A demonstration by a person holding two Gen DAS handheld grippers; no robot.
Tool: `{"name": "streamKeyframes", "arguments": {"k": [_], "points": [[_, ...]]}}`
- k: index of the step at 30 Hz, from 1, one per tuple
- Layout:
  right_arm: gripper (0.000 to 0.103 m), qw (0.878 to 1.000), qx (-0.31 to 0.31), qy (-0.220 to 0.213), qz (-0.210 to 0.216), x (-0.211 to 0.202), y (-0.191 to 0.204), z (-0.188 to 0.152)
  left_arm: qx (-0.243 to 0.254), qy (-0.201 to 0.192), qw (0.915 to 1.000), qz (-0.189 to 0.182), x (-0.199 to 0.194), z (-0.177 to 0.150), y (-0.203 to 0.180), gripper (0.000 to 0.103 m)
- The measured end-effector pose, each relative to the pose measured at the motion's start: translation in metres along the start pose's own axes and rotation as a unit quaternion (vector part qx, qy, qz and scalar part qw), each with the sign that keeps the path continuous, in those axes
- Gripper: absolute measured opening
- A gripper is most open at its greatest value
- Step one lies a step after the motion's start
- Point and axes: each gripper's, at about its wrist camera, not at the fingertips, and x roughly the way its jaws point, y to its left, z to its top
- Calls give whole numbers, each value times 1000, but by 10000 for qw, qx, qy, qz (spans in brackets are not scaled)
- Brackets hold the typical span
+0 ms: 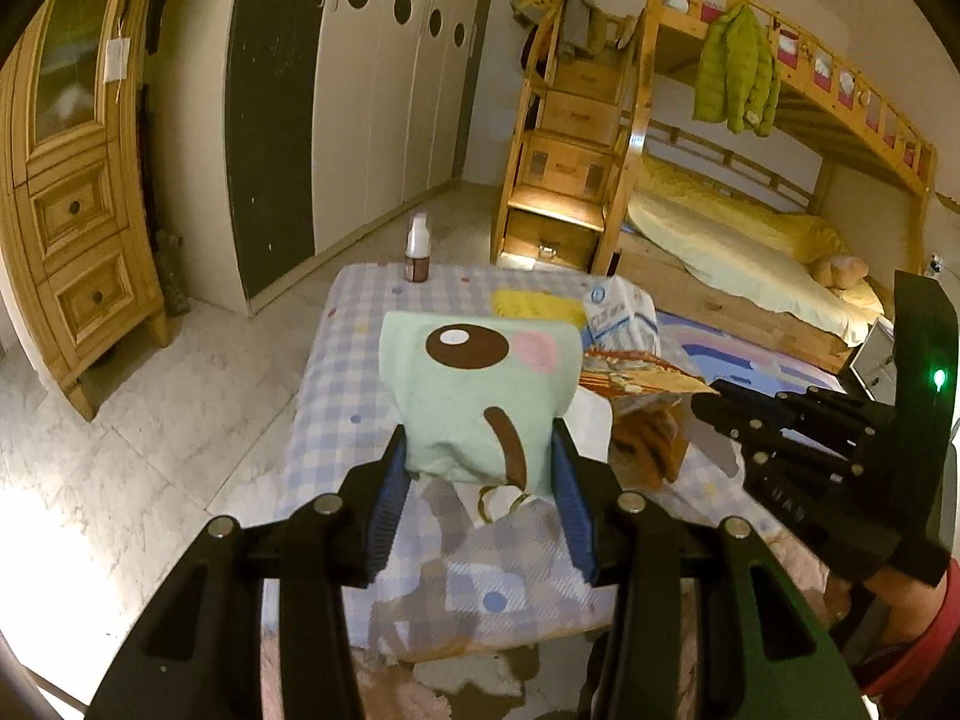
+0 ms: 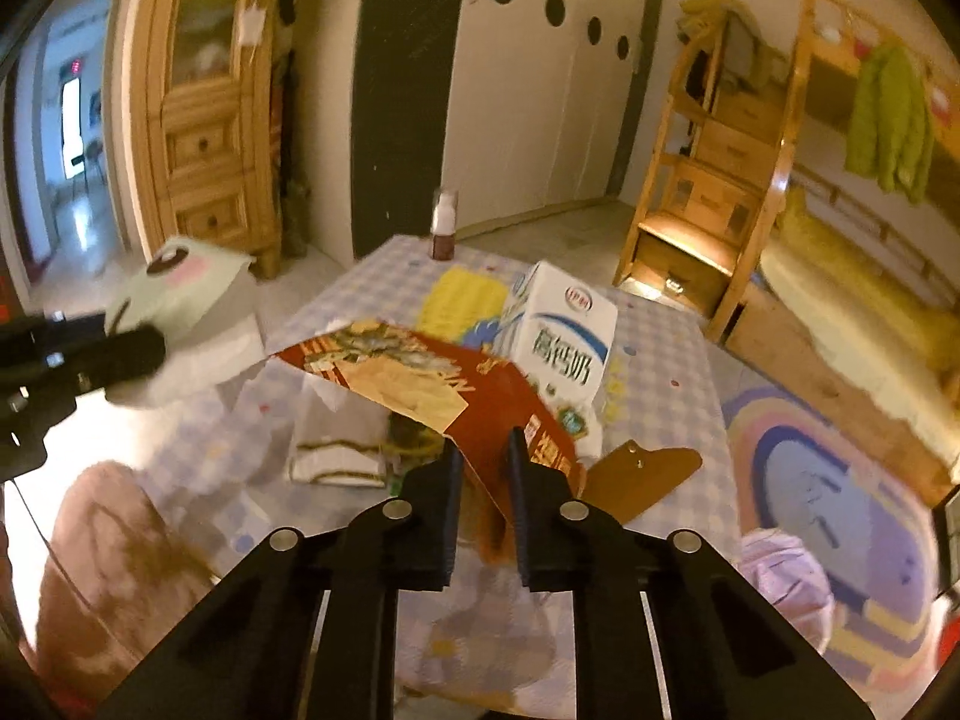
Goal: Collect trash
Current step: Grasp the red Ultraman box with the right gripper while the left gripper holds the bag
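Observation:
My left gripper [image 1: 480, 450] is shut on a mint-green bag with a cartoon face [image 1: 480, 396] and holds it above the checked tablecloth [image 1: 354, 360]. The bag also shows in the right wrist view [image 2: 180, 288]. My right gripper [image 2: 485, 450] is shut on the edge of a red and orange snack box [image 2: 444, 384], lifted over the table; it also shows in the left wrist view [image 1: 636, 384]. A white and blue milk carton [image 2: 564, 336] stands behind the box. A small brown bottle with a white cap [image 2: 444, 228] stands at the table's far edge.
A yellow cloth [image 2: 462, 294] lies by the carton, and white paper with string [image 2: 342, 450] lies under the box. A brown clipboard [image 2: 642, 474] lies to the right. A bunk bed [image 1: 750, 228], wooden stairs [image 1: 564, 168] and a wardrobe [image 1: 360, 90] stand beyond.

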Motion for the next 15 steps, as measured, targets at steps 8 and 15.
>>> {"name": "streamKeyframes", "arguments": {"k": [8,15], "points": [[4,9991,374,83,183,-5,-15,3,-59,-343,9994,73,-25,8,10,43],[0,9939,1021,161,374,-4,-37,0,-213,-401,9986,264,-35,3,24,43]]}}
